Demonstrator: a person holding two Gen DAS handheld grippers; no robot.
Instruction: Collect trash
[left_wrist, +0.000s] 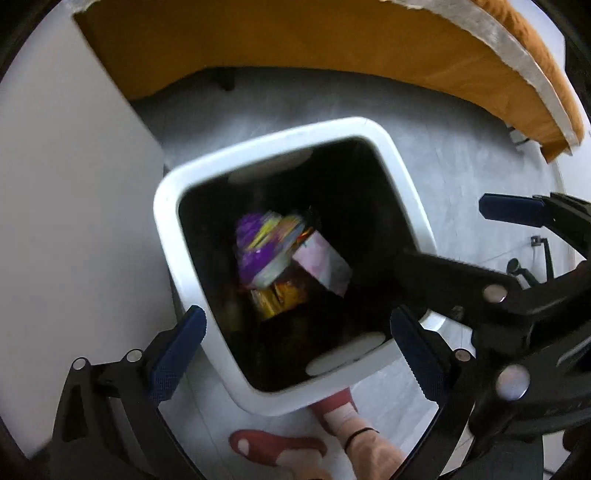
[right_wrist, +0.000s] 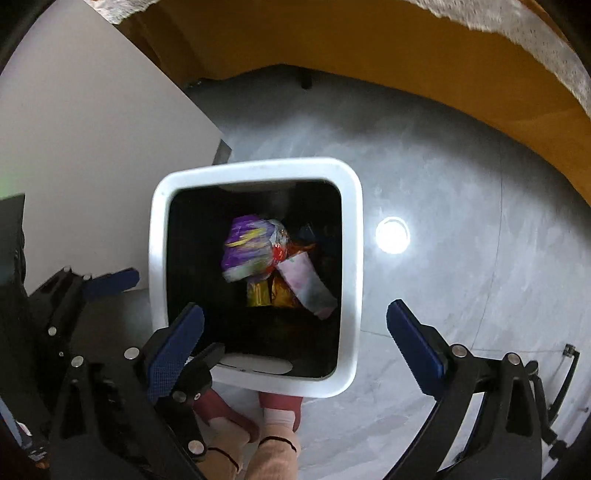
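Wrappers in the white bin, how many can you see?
3 at least: a purple wrapper on top, a pink-white packet to its right, a yellow-orange wrapper beneath them. More may be hidden below.

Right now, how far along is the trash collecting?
Done: several wrappers, including a purple packet and a pale carton, lie inside the white bin. In hand: nothing; the left gripper and right gripper are both open over the bin. Left: no loose trash shows on the grey floor here.
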